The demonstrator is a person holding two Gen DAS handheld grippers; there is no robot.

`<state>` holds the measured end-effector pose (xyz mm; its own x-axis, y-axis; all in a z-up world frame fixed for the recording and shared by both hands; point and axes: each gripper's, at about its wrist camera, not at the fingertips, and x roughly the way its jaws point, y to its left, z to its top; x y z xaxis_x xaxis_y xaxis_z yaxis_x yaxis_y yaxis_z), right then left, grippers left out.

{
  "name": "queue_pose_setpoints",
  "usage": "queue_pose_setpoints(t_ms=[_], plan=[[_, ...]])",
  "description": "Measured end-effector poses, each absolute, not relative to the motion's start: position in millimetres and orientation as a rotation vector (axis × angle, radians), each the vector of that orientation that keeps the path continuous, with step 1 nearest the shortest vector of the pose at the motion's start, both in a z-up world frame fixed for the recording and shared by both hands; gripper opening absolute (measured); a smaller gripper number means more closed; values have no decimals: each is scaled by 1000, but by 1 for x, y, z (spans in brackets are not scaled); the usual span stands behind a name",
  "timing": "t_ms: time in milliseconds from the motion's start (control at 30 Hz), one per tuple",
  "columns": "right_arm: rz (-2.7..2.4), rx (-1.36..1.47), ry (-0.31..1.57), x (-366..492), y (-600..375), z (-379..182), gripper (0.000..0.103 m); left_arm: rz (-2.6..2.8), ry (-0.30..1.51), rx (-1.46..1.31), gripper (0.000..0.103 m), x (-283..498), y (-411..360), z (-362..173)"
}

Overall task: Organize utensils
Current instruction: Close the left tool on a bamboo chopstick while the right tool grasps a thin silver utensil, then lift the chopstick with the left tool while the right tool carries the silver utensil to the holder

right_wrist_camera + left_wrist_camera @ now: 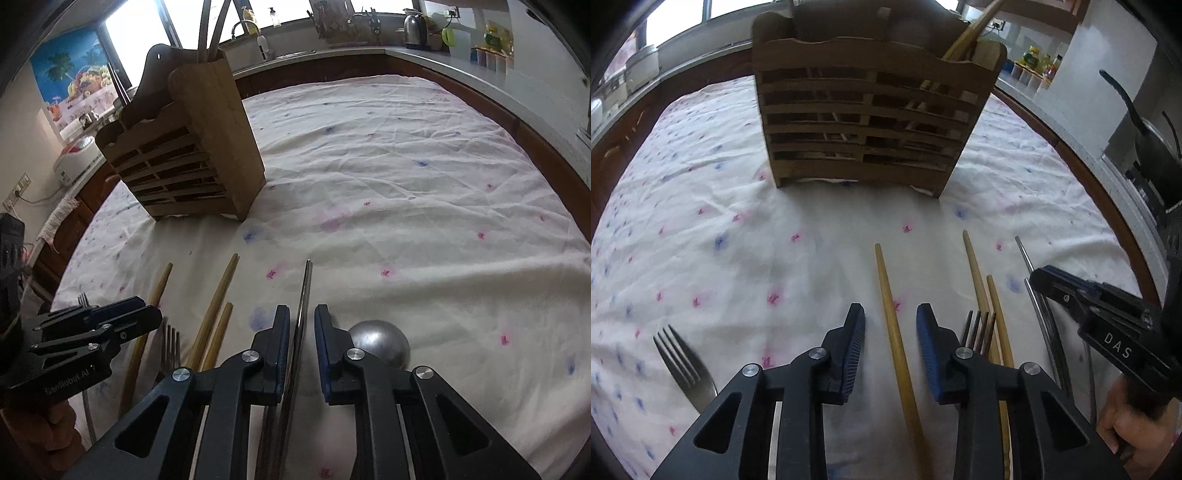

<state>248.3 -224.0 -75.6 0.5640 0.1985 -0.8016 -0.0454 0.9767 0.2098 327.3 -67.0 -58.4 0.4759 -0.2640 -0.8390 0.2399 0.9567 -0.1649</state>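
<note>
The wooden utensil holder (871,122) stands upright on the flowered tablecloth (713,229), with bamboo chopsticks (967,35) leaning out of one compartment and metal handles (210,29) rising from another. In front of the holder the left gripper (891,334) hovers low, its jaws released and apart either side of a loose bamboo chopstick (892,314) without touching it. Beside it the right gripper (302,332), likewise open, straddles metal chopsticks (303,302) lying flat, a steel spoon bowl (380,341) just beside its outer finger.

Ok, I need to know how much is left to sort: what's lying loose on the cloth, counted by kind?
Wooden chopsticks: 3
Metal chopsticks: 2
Forks: 2
Spoon: 1
Total: 8
</note>
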Motion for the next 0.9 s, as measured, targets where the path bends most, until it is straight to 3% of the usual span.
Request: queue_pose_setpoints(t_ms=[367, 433, 500, 600, 900], plan=[[138, 51, 969, 252, -211, -77, 13, -288, 999, 102, 23, 323, -87, -60], [133, 53, 965, 252, -212, -77, 8, -289, 993, 105, 20, 322, -89, -60], [134, 65, 965, 253, -213, -76, 8, -291, 989, 101, 9, 322, -87, -61], [142, 105, 964, 253, -217, -76, 6, -295, 997, 79, 6, 324, -82, -60], [176, 166, 910, 242, -219, -55, 5, -314, 992, 27, 4, 319, -68, -51]])
